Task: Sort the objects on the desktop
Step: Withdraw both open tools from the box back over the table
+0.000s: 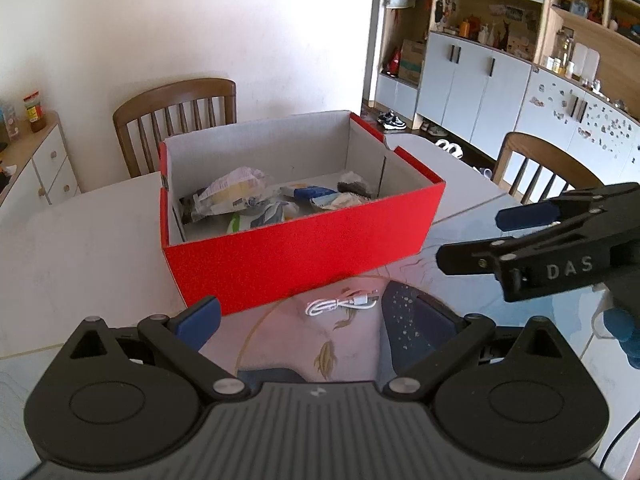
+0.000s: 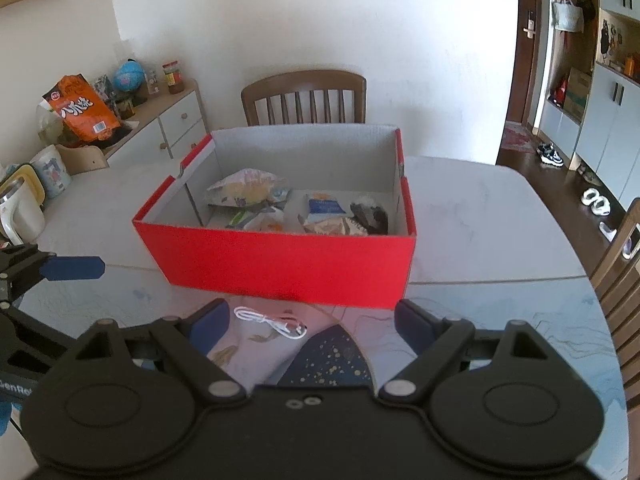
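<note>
The white cable (image 2: 272, 322) lies coiled on the bench (image 2: 480, 208) just in front of the red box (image 2: 288, 264), on a patterned mat (image 2: 320, 364), and looks to be the one thing left outside; the box already holds several snack packets (image 2: 248, 190). Both grippers hover above it, angled down, holding nothing: the right gripper (image 2: 310, 322) has its fingers (image 2: 210, 326) spread wide with the cable lying between them but lower, and the left gripper (image 1: 324, 320) is spread likewise. To take the cable well, I would let one gripper do it, probably the right, bringing it down until the blue pads straddle the bundled middle of the coil, not the loose plug end, then closing gently so the loops do not spring apart, and lifting clear of the box wall before moving over it. The other gripper should keep back, since the two stand near each other. The left view shows the right gripper from the side and cupboards and shelves beyond; the right view shows a sideboard with an orange bag (image 2: 82, 110), a globe and a kettle, which the left view lacks.
</note>
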Demonstrator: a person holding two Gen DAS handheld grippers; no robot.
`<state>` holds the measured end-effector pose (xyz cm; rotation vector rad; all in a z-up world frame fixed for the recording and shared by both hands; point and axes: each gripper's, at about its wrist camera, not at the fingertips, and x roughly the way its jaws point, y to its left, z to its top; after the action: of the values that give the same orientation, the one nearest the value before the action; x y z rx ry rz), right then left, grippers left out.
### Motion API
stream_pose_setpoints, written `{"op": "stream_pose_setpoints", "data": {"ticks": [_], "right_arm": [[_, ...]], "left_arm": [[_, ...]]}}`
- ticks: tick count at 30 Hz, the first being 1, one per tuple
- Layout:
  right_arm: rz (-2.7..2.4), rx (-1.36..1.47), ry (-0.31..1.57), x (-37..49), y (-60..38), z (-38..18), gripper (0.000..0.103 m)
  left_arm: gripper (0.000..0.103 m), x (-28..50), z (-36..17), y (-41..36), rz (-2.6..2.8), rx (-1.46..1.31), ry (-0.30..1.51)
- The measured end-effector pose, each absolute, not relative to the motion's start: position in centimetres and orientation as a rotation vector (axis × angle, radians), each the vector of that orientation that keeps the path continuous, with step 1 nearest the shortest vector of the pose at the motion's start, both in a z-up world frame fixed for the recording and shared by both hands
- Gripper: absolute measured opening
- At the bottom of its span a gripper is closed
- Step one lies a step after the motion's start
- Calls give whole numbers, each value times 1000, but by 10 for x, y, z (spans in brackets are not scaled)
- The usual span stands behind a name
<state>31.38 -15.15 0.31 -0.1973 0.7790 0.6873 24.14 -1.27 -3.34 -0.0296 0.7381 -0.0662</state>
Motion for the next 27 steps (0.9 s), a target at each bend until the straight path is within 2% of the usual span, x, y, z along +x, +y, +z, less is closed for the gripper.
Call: {"op": "stream_pose_setpoints", "data": {"ticks": [27], "right_arm": [[667, -254, 855, 315, -119, -54, 90]], "left_arm": [[102, 214, -127, -61, -163, 56, 773]]}}
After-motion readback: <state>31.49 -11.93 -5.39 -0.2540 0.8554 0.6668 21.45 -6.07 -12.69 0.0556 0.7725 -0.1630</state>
